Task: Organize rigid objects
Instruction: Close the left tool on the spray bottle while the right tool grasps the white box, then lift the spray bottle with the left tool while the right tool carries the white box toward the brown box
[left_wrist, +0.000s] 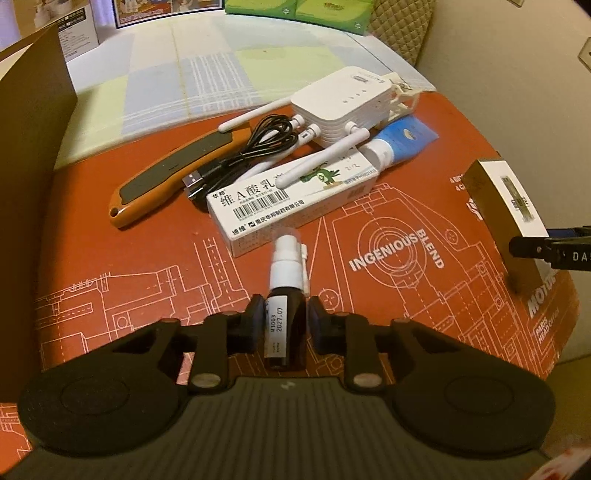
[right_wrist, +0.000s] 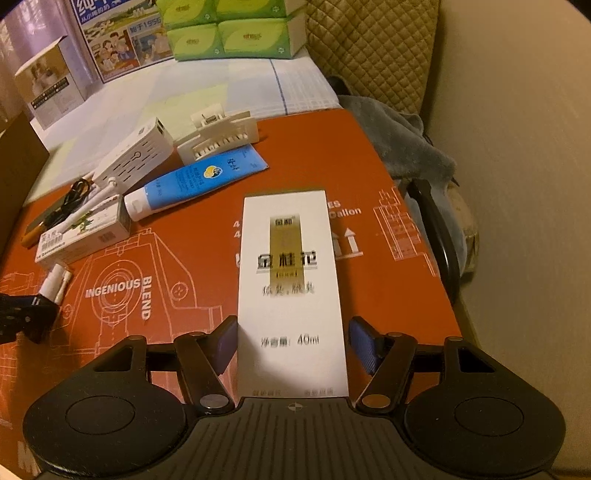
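My left gripper is shut on a small dark spray bottle with a white nozzle, held over the orange mat; the bottle also shows in the right wrist view. My right gripper holds a tall white and gold box between its blue pads; the left pad touches it, a small gap shows at the right pad. The same box shows at the right in the left wrist view. A white medicine box, blue tube, white router, black cable and orange utility knife lie in a pile.
A brown cardboard wall stands at the left. A white plastic clip lies behind the tube. Green tissue packs and printed boxes stand at the back. A grey cloth and quilted chair are at the right.
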